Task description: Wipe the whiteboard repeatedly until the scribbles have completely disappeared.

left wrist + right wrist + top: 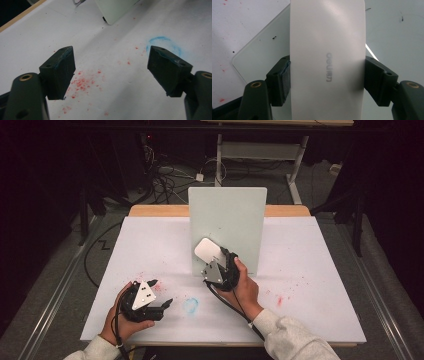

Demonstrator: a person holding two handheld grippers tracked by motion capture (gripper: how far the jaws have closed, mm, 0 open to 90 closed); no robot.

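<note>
The right gripper pinches a flat white rounded plastic eraser against the pale upright board; wiping seems underway, while the left gripper rests spread

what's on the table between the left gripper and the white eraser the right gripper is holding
In the high view, a blue chalk-like ring and scattered red specks mark the white table cover between the left gripper and eraser.
</note>
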